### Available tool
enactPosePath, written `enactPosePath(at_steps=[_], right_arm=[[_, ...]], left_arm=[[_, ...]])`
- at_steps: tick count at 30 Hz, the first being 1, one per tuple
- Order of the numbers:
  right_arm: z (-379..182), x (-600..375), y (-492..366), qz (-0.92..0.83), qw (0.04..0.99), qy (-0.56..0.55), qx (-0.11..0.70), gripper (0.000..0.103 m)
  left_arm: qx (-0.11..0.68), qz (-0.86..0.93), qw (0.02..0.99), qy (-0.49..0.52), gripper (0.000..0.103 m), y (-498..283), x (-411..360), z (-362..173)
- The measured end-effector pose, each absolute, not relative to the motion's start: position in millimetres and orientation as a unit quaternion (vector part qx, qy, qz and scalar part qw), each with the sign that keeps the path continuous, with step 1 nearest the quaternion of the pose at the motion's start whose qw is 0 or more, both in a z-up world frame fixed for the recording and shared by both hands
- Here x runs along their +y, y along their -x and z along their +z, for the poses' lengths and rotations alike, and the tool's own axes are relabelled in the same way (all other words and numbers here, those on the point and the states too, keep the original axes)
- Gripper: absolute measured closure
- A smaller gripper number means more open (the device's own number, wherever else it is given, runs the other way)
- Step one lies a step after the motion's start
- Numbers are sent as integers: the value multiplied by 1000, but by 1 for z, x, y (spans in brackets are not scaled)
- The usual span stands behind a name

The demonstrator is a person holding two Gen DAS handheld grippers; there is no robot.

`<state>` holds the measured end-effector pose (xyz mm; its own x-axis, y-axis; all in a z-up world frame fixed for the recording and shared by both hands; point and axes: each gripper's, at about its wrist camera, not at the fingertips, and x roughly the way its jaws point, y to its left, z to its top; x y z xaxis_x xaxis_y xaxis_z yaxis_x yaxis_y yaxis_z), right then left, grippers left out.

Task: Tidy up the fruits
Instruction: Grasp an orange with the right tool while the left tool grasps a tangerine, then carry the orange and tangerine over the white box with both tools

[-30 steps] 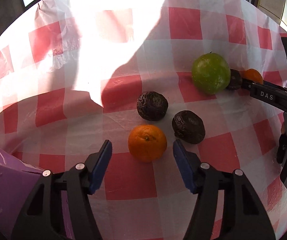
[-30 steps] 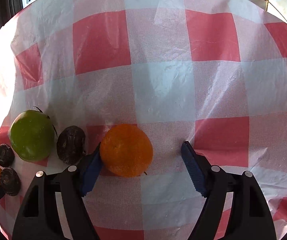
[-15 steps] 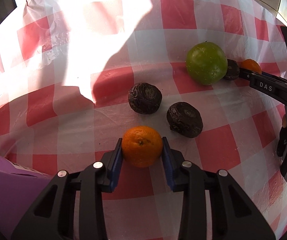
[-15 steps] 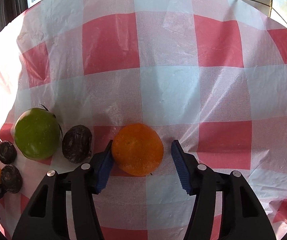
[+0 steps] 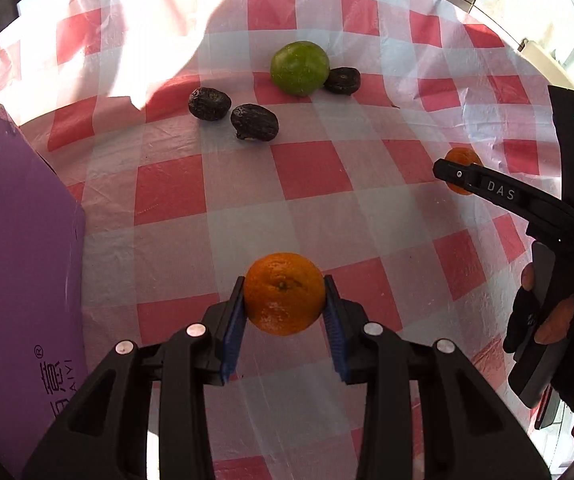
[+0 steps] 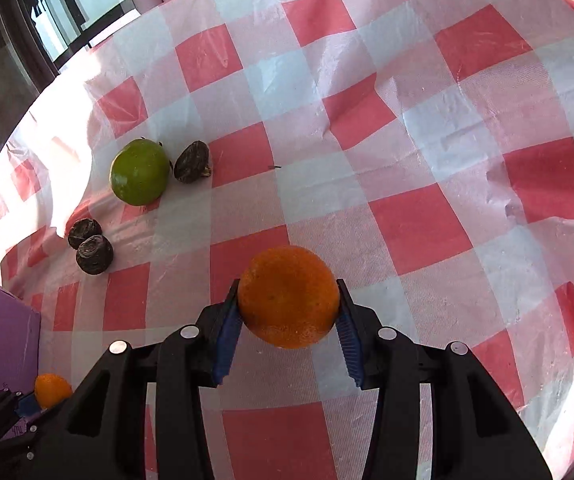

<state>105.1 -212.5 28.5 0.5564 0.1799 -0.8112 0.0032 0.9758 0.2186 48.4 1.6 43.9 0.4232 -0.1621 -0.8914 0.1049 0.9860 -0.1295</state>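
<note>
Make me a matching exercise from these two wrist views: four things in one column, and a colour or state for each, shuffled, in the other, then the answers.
Things:
1. green fruit
2. box
3. left gripper
4. dark wrinkled fruit

Descriptions:
A. purple, at the table's left edge
B. shut on an orange
C. lying loose beside another of its kind
D. touching a dark fruit on the checked cloth

Pairs: 1-D, 2-A, 3-B, 4-C
</note>
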Motion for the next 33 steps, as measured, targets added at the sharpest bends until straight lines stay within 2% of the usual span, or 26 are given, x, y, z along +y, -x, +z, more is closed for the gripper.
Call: enactPosePath(at_steps=[5,11,21,33], right_arm=[[33,-214,-52,40,868,-103,484,59],[54,-203,-14,24,868,-114,483,59],[100,-140,39,22,886,-116,449,59],[175,-32,66,104,911,-106,384,59]], left_arm=[[519,-143,843,8,67,-10,-19,56],[457,-196,867,-13,67,12,-9,110],[392,-192,900,15,67,46,73,173],[392,-98,914,27,67,72,209,173]])
